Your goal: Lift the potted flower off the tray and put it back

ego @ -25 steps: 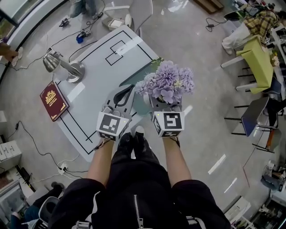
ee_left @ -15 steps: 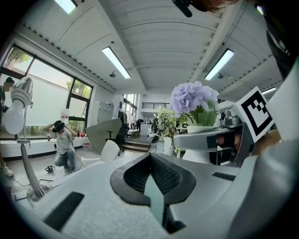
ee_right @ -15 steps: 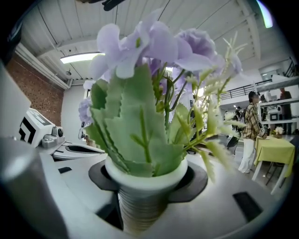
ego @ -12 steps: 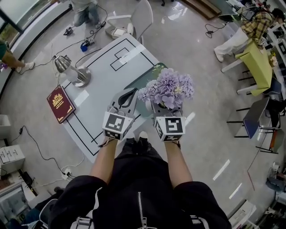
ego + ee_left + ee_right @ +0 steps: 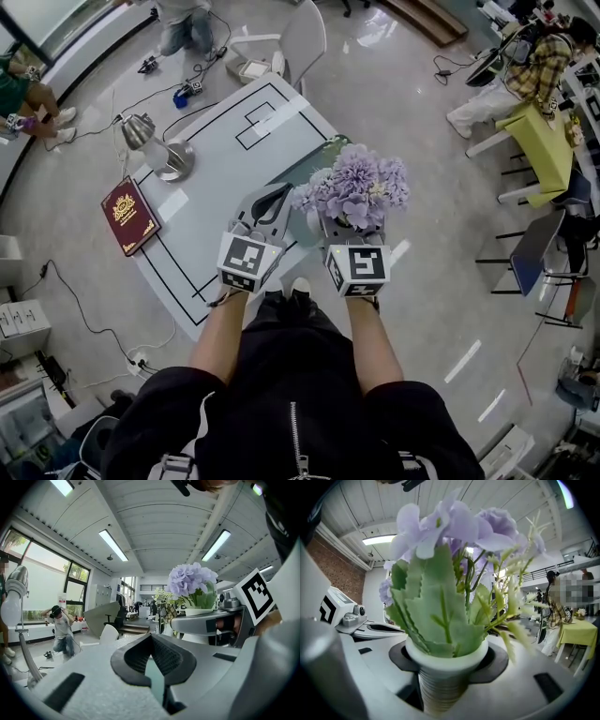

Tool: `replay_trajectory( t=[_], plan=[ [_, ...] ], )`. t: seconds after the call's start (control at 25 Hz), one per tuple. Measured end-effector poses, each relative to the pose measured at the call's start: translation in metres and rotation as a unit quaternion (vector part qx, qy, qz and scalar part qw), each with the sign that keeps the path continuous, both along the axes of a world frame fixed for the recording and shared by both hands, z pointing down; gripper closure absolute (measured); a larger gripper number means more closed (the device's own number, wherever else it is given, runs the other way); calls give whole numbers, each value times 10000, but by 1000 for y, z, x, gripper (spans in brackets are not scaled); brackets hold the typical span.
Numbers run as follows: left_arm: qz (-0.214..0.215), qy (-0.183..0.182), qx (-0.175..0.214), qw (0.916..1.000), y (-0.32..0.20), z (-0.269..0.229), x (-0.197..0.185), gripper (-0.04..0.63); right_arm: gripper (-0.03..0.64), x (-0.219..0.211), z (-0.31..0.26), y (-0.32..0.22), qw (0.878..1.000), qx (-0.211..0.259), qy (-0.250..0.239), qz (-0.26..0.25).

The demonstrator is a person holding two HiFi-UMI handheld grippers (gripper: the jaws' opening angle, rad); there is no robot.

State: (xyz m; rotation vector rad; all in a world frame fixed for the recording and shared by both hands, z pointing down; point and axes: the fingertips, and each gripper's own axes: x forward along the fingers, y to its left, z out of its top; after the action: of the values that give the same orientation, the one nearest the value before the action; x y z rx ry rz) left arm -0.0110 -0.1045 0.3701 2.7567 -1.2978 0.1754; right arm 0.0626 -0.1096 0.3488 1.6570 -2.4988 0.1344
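Bench (image 5: 216, 178): white with black lines.
Tray (image 5: 298, 171): dark green, flat, on the bench's near edge toward the right corner.
Flower (image 5: 354, 187): upright and, as I read it, lifted clear above the tray.
Right gripper (image 5: 447, 662): fingers (image 5: 497, 660) clamped on the pot's ribbed side under its rim.
Left gripper (image 5: 152, 658): fingers together and empty, beside the tray's left edge.
Next move: likely straight down, since the tray lies below the pot.

The bench (image 5: 216, 169) is viewed steeply from overhead; the potted flower (image 5: 450, 620) is seen close from the right tongs (image 5: 449, 667), farther from the left tongs (image 5: 152, 660).
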Motion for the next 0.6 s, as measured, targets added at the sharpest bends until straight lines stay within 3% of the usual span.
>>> replay_trajectory(
  t=[0.28, 0.6],
  plan=[
    [-147, 178, 39, 9997, -2, -3, -5, 591, 370, 0, 2, 0, 10000, -31, 0, -8],
    [-192, 135, 3, 9997, -1, 0, -8, 591, 370, 5, 7, 2, 10000, -62, 41, 43]
  ],
)
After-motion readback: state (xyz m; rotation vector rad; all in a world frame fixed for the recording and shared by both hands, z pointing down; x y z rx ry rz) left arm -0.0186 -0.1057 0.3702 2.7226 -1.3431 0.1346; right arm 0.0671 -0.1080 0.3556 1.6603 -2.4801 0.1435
